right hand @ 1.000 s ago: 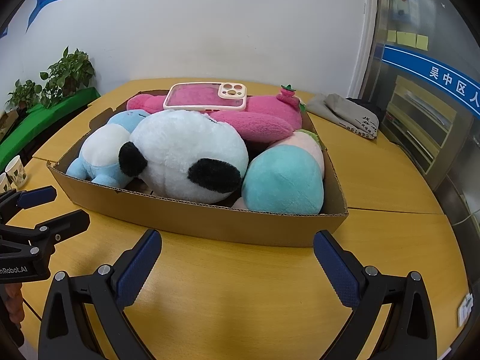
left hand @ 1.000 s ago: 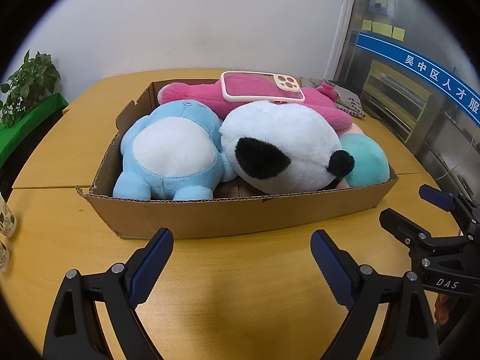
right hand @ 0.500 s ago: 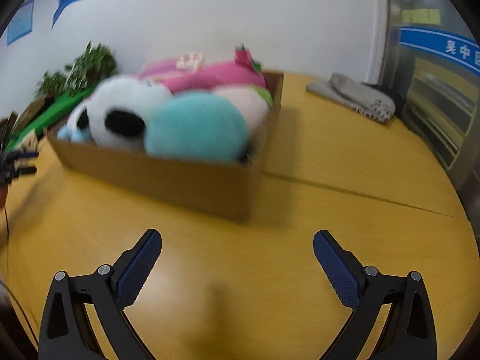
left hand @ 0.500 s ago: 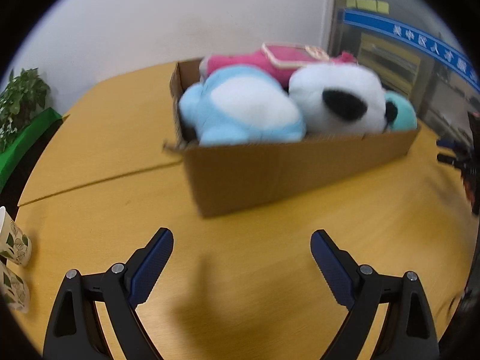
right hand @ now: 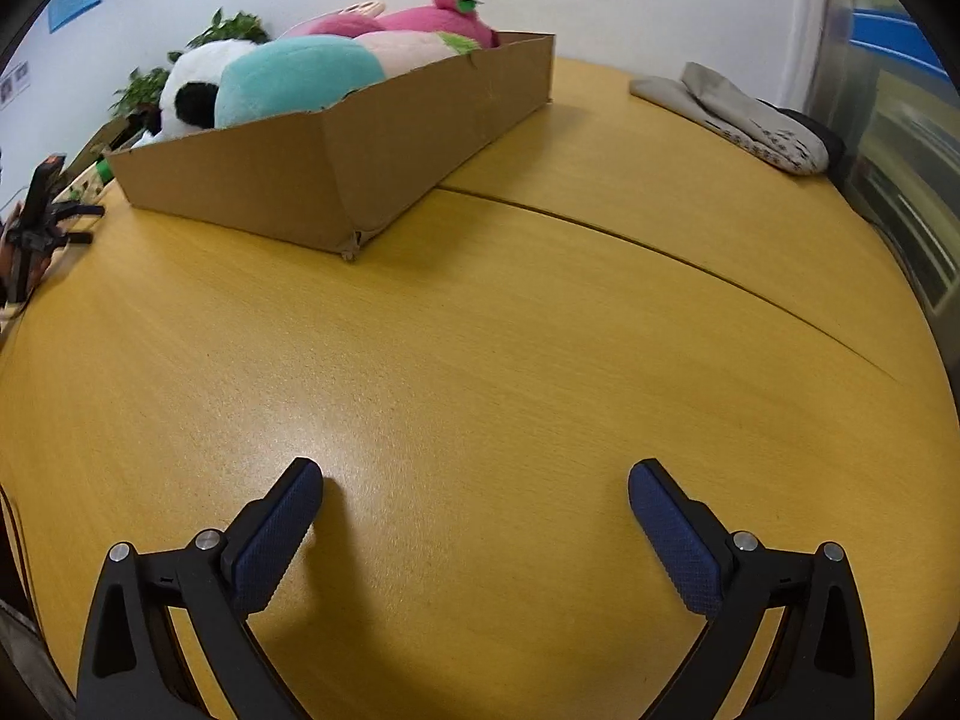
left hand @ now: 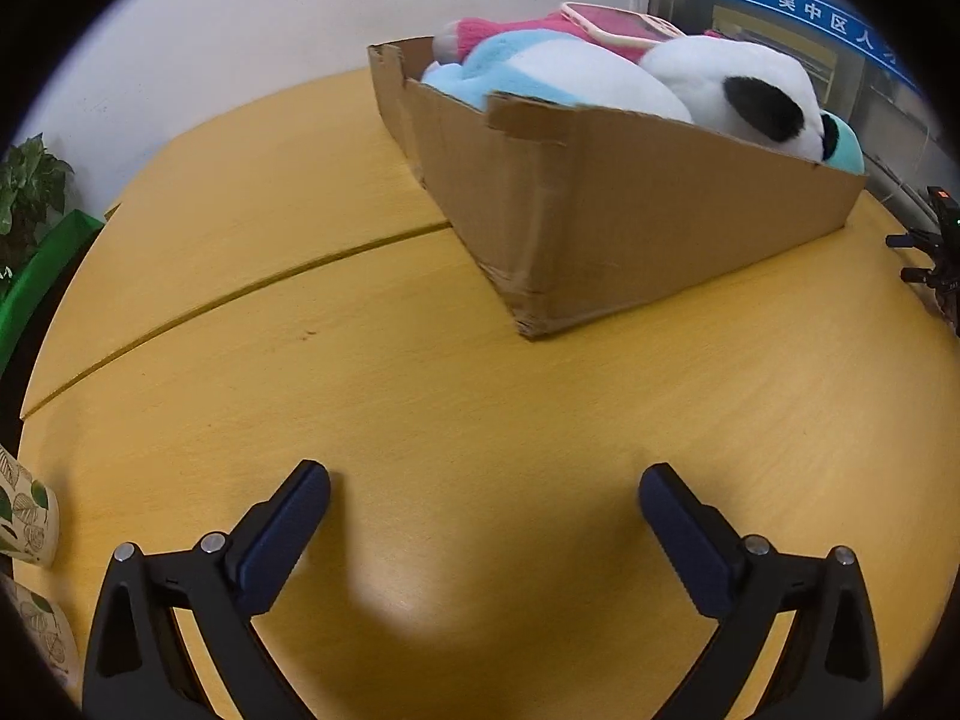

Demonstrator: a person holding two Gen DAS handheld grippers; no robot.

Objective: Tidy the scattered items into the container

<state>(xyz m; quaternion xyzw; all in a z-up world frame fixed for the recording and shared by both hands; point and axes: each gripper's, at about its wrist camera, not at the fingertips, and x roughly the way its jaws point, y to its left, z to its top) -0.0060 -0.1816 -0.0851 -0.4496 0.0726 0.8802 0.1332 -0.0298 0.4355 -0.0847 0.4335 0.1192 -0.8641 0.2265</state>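
Note:
A cardboard box (left hand: pixel 648 216) stands on the yellow table, also in the right wrist view (right hand: pixel 288 174). It holds a blue plush (left hand: pixel 540 72), a panda plush (left hand: pixel 744 90), a teal plush (right hand: pixel 294 78), a pink plush (right hand: pixel 420 24) and a pink-cased phone (left hand: pixel 618 21) on top. My left gripper (left hand: pixel 483 498) is open and empty, low over bare table, off the box's left corner. My right gripper (right hand: pixel 474 492) is open and empty, low over the table, off the box's right corner.
Paper cups (left hand: pixel 24 528) stand at the table's left edge. A grey cloth (right hand: pixel 738 114) lies at the far right. Potted plants (left hand: pixel 24 192) stand beyond the table on the left. The other gripper shows at the frame edge in each view (left hand: pixel 936 264), (right hand: pixel 42 222).
Both grippers have drawn back from the box and swung outward, the left one leftward and the right one rightward, and lowered toward the table. Both stayed open.

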